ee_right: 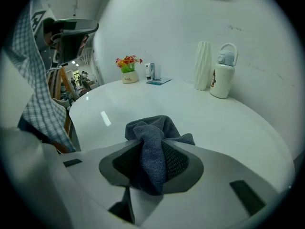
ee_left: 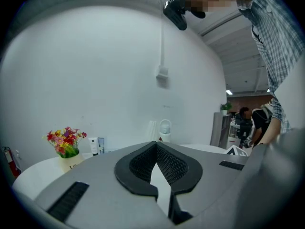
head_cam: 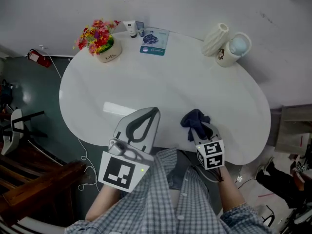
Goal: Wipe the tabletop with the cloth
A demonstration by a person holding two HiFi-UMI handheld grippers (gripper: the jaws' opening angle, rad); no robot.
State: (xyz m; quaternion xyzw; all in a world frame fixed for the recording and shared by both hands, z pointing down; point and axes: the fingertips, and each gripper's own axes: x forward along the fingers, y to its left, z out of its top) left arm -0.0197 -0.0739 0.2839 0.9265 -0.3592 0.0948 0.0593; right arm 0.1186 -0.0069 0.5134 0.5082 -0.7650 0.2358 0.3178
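A dark blue cloth is bunched up at the near edge of the white oval tabletop. My right gripper is shut on it; in the right gripper view the cloth is pinched between the jaws and bulges out ahead of them over the tabletop. My left gripper hovers over the near left part of the table, jaws shut with their tips touching and nothing between them.
At the far edge stand a flower pot, a small tube, a blue packet, a ribbed white vase and a white jug. A wooden chair stands at the near left. People are in the background.
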